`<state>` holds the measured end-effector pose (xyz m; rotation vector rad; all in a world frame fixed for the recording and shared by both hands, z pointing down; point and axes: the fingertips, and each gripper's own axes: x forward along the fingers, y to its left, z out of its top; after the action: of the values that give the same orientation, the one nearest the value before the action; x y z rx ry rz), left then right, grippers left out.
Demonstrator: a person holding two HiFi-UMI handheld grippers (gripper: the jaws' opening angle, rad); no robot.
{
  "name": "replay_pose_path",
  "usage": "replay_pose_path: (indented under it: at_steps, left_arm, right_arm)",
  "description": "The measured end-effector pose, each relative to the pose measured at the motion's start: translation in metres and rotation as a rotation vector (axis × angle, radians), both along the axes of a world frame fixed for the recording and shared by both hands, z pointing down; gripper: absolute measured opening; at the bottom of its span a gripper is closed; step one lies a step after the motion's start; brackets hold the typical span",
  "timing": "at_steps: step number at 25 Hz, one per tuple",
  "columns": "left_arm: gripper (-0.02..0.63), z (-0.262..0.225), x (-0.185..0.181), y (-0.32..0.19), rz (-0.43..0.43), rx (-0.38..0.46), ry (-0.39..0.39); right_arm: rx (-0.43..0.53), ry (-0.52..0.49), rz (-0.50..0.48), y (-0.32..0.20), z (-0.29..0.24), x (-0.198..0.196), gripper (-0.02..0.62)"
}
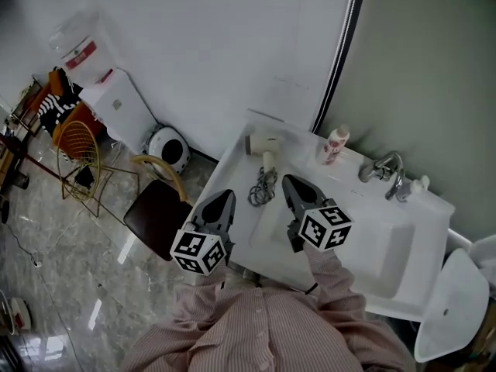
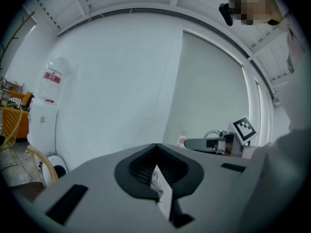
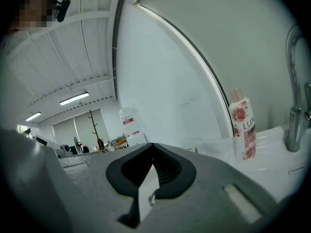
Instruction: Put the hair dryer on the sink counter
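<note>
The hair dryer [image 1: 264, 144] lies on its side on the white tabletop [image 1: 236, 173], towards the back left corner and close to the wall. Its grey cord [image 1: 262, 187] is bunched in a loose coil just in front of it.

The left hand-held gripper [image 1: 227, 196] hangs over the front left edge of the tabletop, near the cord and clear of it. In its own view the two jaws [image 2: 156, 145] are closed tip to tip with nothing between them. The right hand-held gripper [image 1: 288, 180] is just right of the coil and also apart from it. Its jaws [image 3: 153, 145] are pressed together and empty as well. Both point roughly level towards the wall.

Further right along the wall stands a pink-and-white bottle [image 1: 335, 144], upright, and beyond it the chrome faucet [image 1: 384, 167] over the basin [image 1: 387, 246]. On the floor to the left are a dark-seated chair [image 1: 159, 211], a white water dispenser [image 1: 116, 107] with its bottle on top, and a yellow wire chair [image 1: 77, 149].
</note>
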<state>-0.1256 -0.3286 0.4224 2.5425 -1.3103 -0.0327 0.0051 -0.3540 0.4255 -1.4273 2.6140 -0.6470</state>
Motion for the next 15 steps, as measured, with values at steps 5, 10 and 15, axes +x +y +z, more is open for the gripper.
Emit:
replay_pose_path:
  at_steps: [5, 10, 15]
  left_arm:
    - [-0.003, -0.013, -0.002, 0.010, 0.000, 0.037, 0.004]
    - [-0.002, -0.023, -0.010, 0.018, -0.014, 0.067, 0.005]
    - [-0.003, -0.028, -0.017, 0.022, -0.034, 0.083, 0.009]
  right_arm:
    - [0.048, -0.022, 0.010, 0.017, -0.018, 0.008, 0.006]
    - [0.097, -0.004, 0.026, 0.030, -0.031, 0.017, 0.006]
    - [0.111, 0.003, 0.057, 0.037, -0.033, 0.028, 0.006]
